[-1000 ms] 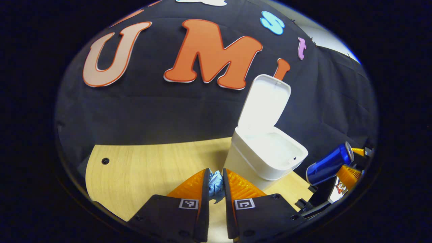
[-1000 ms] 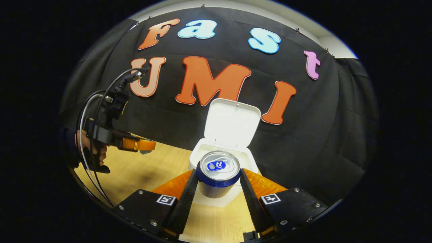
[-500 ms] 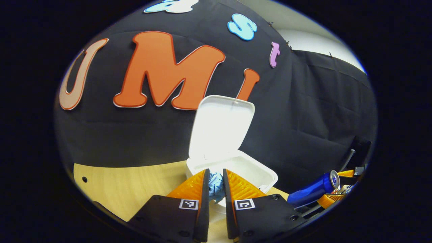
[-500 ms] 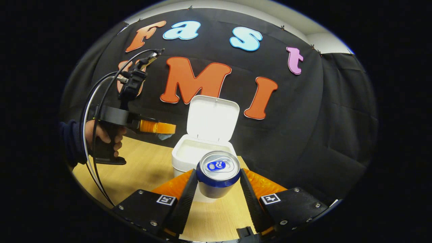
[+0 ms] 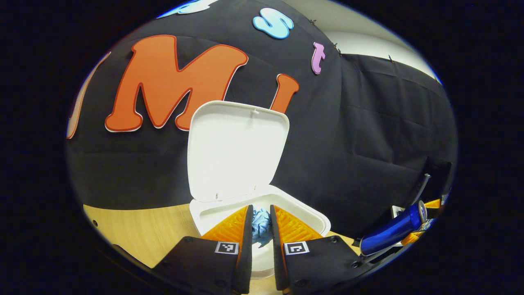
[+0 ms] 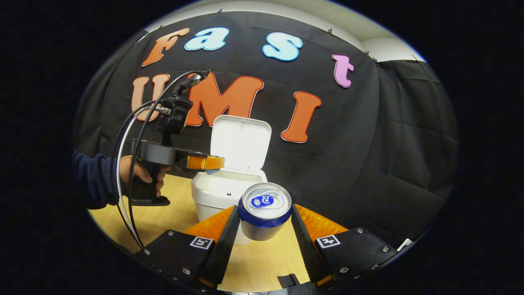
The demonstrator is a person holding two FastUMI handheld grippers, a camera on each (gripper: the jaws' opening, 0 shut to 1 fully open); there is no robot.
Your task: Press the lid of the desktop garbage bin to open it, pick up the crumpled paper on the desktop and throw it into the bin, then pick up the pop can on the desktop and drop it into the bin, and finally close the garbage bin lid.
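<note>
Bin open, both items gripped, neither dropped yet
Left gripper [image 5: 261, 229] pinches the crumpled blue paper [image 5: 260, 224] at lower centre over the open white plastic bin [image 5: 305, 213]; right gripper [image 6: 262, 229] clamps the blue pop can [image 6: 264, 211] short of it; drops and lid [image 5: 233, 149] closing remain

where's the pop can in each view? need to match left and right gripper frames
Left gripper view: the pop can sits at the lower right edge, lying at a slant, held in the other hand-held gripper.
Right gripper view: the pop can is at bottom centre, top end toward the camera, clamped in the right hand-held gripper.
Shared landmark: the white bin's raised lid.
</note>
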